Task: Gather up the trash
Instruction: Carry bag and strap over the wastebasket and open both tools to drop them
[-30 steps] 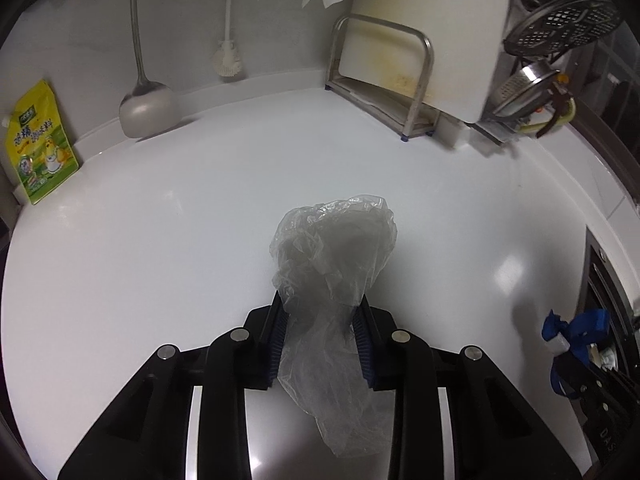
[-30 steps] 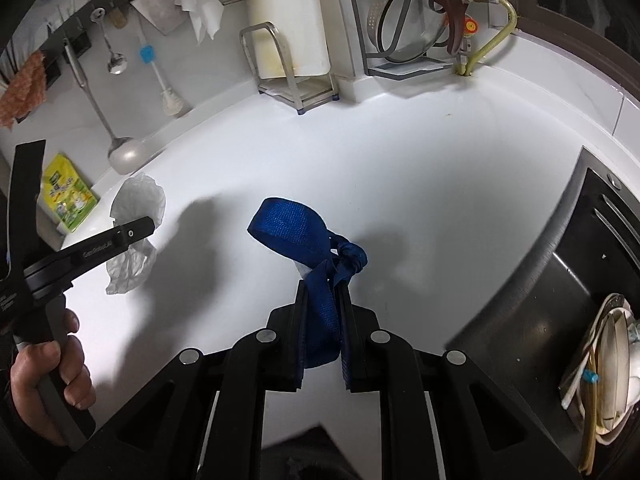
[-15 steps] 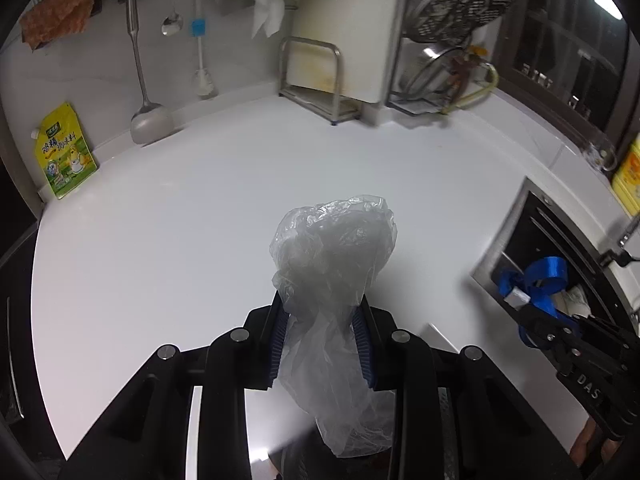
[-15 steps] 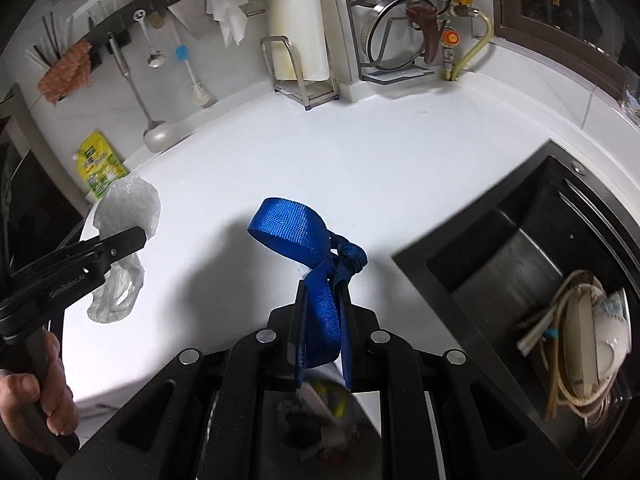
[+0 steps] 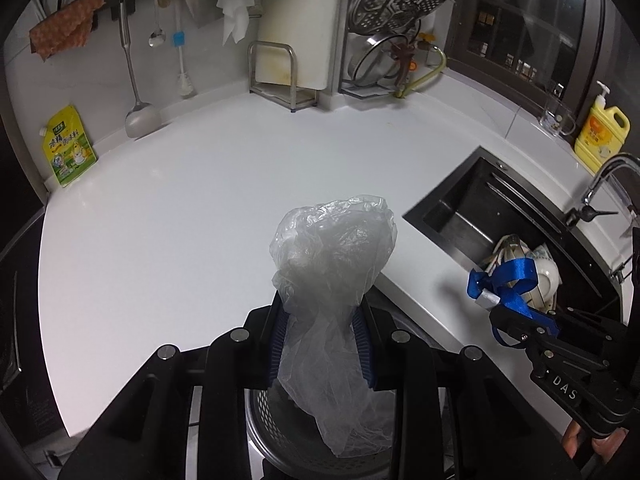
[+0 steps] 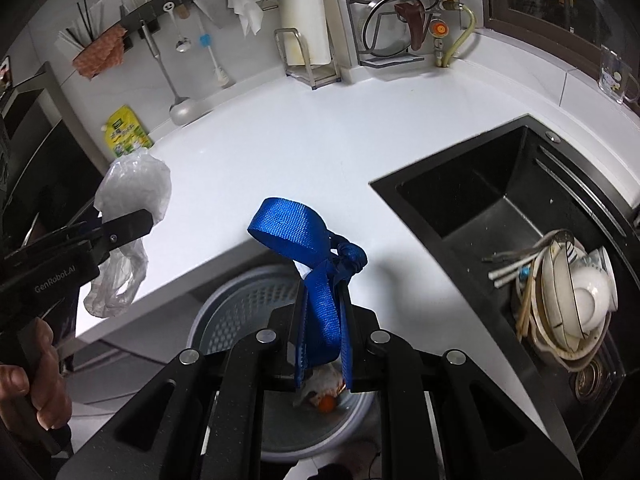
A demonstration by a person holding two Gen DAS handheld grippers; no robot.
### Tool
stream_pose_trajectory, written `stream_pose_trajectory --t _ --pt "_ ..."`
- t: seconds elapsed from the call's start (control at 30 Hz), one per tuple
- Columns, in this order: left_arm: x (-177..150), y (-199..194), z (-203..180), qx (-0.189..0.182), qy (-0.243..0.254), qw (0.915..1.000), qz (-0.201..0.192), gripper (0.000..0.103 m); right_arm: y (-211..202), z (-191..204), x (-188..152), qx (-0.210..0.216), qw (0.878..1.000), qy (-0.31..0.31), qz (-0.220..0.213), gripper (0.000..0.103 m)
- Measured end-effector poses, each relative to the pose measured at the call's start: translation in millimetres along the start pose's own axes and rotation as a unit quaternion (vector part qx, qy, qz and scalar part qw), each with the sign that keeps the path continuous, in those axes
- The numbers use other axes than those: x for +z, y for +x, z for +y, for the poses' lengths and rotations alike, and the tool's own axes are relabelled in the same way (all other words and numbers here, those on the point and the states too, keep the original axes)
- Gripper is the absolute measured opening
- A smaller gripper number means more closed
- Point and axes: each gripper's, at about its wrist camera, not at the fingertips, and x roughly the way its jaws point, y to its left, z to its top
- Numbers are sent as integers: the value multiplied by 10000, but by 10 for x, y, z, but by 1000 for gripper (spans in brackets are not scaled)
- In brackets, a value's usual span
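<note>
The left gripper (image 5: 322, 338) clenched a crumpled clear plastic bag (image 5: 334, 256); the right gripper (image 6: 323, 334) pinched a knotted blue strap (image 6: 310, 260). Both hung over the mesh waste basket (image 6: 236, 300) at 6 o'clock, below the worktop (image 5: 200, 200) edge, likely for dropping.

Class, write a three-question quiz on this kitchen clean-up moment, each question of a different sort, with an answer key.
1. True or false: the left gripper is clamped on a clear plastic bag.
2. What does the right gripper hold? A) sponge B) blue strap C) spoon
3. Fill in: below the counter edge stands a mesh ____.

Key: 1 true; 2 B; 3 bin, with some scraps already inside.
</note>
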Motion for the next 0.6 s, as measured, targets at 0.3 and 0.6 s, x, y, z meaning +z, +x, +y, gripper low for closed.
stream_pose_trajectory --t 0.3,0.6 --pt "-422 -130 -145 80 -22 9998 160 31 -86 -30 -323 269 9993 -139 235 13" --pt "-749 -28 -38 272 -303 9976 566 31 69 134 -517 521 9958 -397 646 13"
